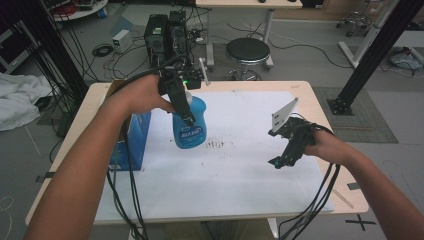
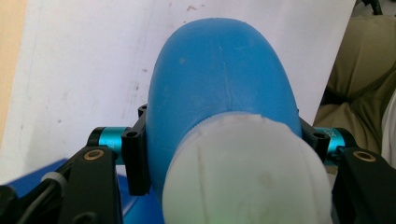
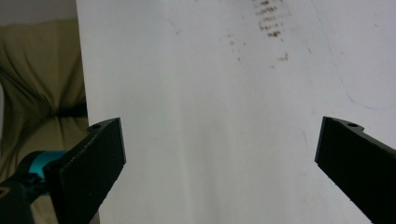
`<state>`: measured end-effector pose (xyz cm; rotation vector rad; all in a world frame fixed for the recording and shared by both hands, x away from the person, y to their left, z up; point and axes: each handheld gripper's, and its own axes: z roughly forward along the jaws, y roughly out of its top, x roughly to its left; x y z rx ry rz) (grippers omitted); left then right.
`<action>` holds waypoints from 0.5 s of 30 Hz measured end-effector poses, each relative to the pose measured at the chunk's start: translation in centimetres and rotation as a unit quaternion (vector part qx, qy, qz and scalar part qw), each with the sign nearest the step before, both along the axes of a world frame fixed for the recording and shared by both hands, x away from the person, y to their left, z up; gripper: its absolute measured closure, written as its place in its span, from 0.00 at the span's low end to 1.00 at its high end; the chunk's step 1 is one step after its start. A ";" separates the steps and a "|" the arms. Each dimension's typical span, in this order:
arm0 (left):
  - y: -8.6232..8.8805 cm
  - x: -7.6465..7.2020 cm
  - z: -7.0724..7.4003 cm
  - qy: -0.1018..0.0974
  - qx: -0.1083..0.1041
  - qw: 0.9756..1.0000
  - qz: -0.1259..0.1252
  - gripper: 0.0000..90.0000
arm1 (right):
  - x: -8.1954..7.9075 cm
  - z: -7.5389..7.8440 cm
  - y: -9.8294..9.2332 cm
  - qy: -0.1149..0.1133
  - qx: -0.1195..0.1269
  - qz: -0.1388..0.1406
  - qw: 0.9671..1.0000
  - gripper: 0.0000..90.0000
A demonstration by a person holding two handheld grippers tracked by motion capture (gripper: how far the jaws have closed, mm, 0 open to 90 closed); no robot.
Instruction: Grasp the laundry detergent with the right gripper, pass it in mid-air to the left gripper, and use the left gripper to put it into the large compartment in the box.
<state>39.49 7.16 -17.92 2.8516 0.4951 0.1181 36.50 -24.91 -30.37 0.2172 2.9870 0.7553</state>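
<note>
A blue plastic bottle (image 1: 190, 125) with a white cap hangs above the left middle of the white sheet (image 1: 240, 165), clear of the surface. My left gripper (image 1: 181, 107) is shut on it from above, jaws clamped on the bottle's shoulders just below the cap. In the left gripper view the blue bottle (image 2: 224, 88) and its white cap (image 2: 245, 172) sit between the black jaws, pointing down at the sheet. My right gripper (image 1: 280, 159) hovers over the right part of the sheet, open, with nothing between its jaws (image 3: 219, 163).
A blue box (image 1: 131, 140) stands at the table's left edge, just beside the bottle. The wooden table (image 1: 320, 107) frames the white sheet, which carries dark smudges (image 1: 216, 145) near its centre. Cables trail off the front edge. A stool (image 1: 247, 52) stands behind the table.
</note>
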 end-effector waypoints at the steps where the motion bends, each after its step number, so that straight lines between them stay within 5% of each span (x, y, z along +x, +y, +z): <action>1: 0.3 0.0 0.3 -0.001 -0.003 1.000 0.008 0.42 | -0.1 0.2 -0.4 -0.006 -0.010 0.006 1.000 0.01; 5: 1.7 0.3 1.6 -0.006 -0.013 0.999 0.037 0.42 | -0.4 0.7 -1.7 -0.015 -0.030 0.001 0.999 0.02; 15: 4.9 0.2 5.0 -0.017 -0.027 0.997 0.072 0.42 | -0.3 1.3 -3.5 -0.019 -0.020 -0.008 1.000 0.02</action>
